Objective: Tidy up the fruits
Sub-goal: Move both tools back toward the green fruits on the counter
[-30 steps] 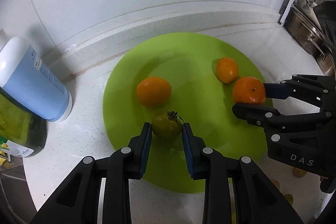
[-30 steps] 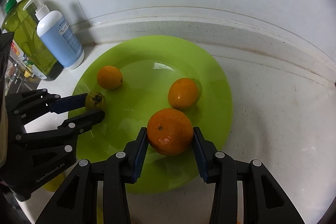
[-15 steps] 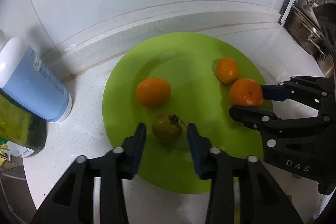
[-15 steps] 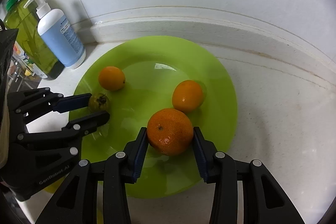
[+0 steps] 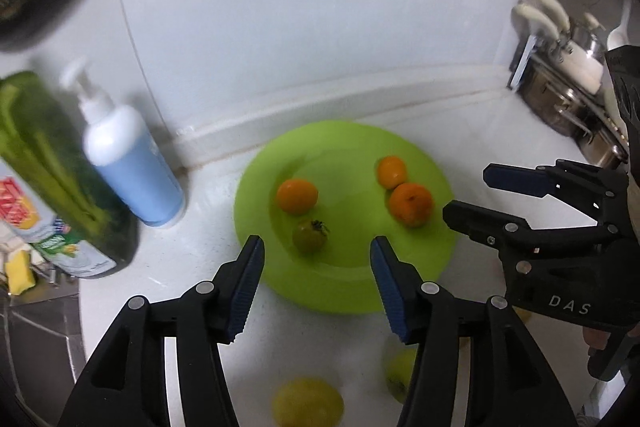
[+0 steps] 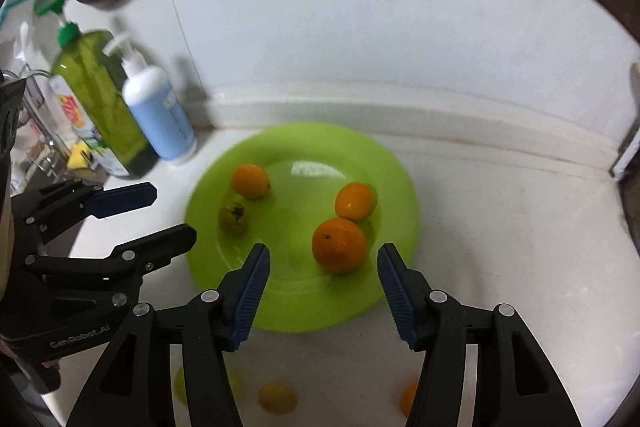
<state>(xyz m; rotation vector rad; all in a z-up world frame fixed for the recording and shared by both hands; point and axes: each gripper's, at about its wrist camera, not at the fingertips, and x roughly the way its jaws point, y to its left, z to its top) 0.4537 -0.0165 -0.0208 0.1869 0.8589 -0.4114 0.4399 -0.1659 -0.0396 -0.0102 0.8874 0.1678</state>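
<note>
Evenly lit, fairly bright, with soft shadows. Motion-blurred throughout, worst on the bottles (image 5: 80, 179) at left of frame and the yellow fruit (image 5: 308, 403) at bottom. Bowed at the edges, dark in the corners. Pale glare on the green plate (image 6: 316, 169).

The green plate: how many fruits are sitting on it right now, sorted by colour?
Orange fruits: 3, namely the big orange, the oval one behind it and one at the back left.
Dull green fruits with a dark stem: 1.
Total on the green plate: 4.
</note>
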